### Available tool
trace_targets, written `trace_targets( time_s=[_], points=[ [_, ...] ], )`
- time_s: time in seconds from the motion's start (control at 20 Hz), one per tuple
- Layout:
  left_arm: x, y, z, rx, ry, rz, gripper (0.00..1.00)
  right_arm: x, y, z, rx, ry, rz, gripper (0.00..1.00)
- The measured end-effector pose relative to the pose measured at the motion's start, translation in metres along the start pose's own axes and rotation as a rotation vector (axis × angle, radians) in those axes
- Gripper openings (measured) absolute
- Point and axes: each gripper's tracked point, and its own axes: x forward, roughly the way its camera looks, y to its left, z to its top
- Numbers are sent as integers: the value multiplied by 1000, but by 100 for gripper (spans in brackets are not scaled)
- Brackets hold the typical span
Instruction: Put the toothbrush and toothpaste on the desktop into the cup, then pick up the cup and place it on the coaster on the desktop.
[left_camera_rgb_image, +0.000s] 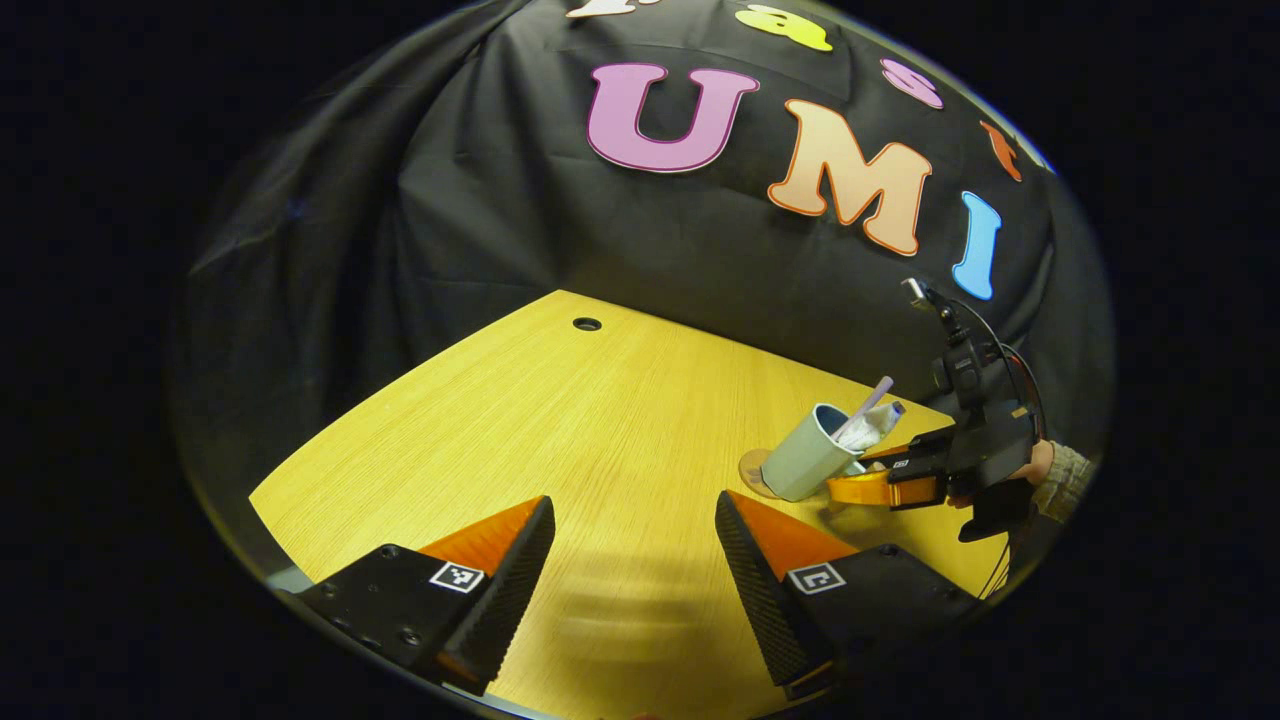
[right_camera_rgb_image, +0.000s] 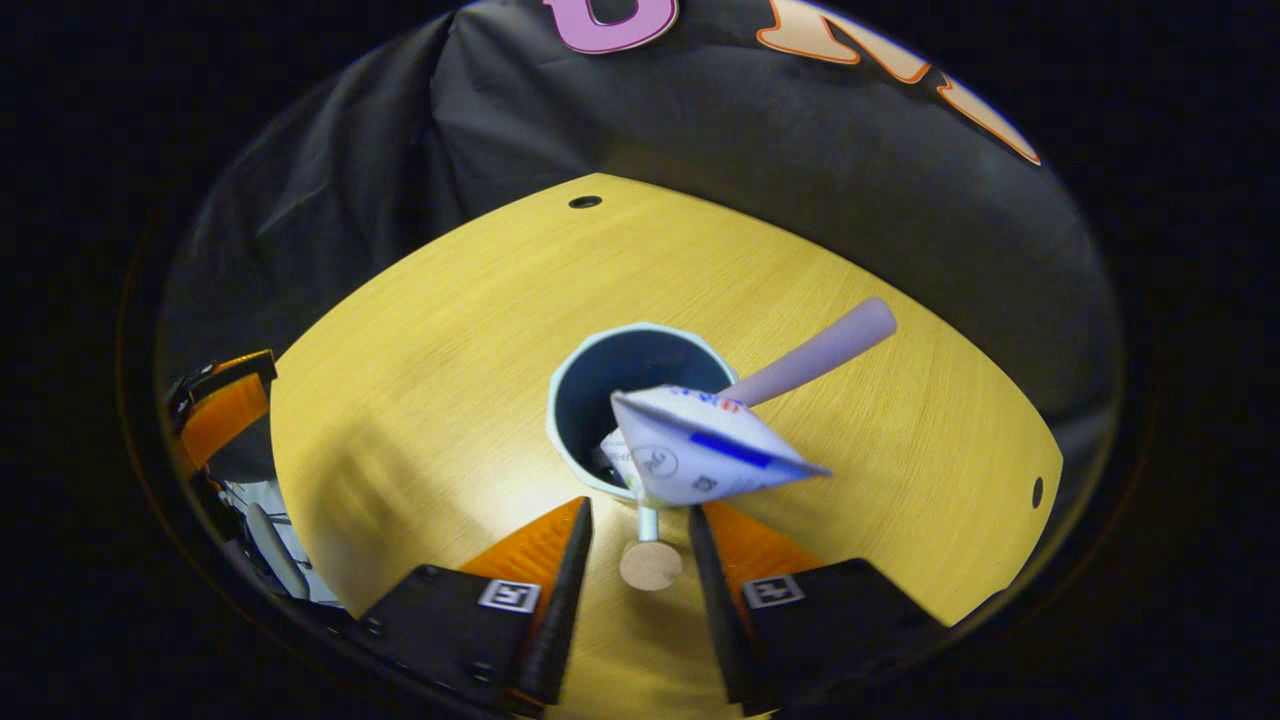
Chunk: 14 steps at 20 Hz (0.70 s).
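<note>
the right gripper (right_camera_rgb_image: 638, 520) fingers are closed on the handle of the cup (right_camera_rgb_image: 585, 400), held tilted above the coaster (right_camera_rgb_image: 650, 565). toothpaste (right_camera_rgb_image: 700, 450) and toothbrush (right_camera_rgb_image: 815, 355) are seen inside. the left gripper (left_camera_rgb_image: 635, 545) is held wide open, empty, over the counter (left_camera_rgb_image: 560, 420).

Two gripper-mounted views over one desk.
Left gripper view: low, far, facing cup (left_camera_rgb_image: 806, 452) sideways; right gripper view: close, steeply down into cup (right_camera_rgb_image: 625, 400).

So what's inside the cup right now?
The cup holds the toothpaste, its crimped end poking above the rim, and the toothbrush, whose handle leans out. The brush head and the cup's bottom are hidden by the tube and dark interior.
</note>
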Motion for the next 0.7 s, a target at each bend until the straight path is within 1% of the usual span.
trace_targets(
  time_s=[0.15,0.2,0.25,0.35,0.4,0.45,0.5,0.6,0.65,0.7],
  points=[
    [-1,0,-1,10,5,-8,94,-8,-4,8,14,-29,-19,100],
    [0,-1,-2,16,7,-11,94,-13,-4,8,29,-37,-19,99],
    [-1,-2,-2,21,7,-16,94,-18,-4,9,46,-51,-20,96],
    [-3,-5,0,32,10,-34,94,-32,-9,13,89,-89,-33,96],
    [-3,-8,1,41,16,-45,93,-40,-9,12,115,-108,-39,99],
    [-5,-10,1,52,22,-57,93,-51,-11,12,146,-126,-45,96],
    [-6,-14,2,62,27,-72,93,-64,-12,11,177,-148,-55,99],
    [1,-34,0,80,32,-110,93,-88,-19,5,222,-188,-94,100],
    [0,-43,1,87,36,-132,93,-99,-22,1,241,-209,-117,96],
    [1,-52,0,95,42,-155,93,-109,-22,-2,263,-228,-136,100]
  ],
)
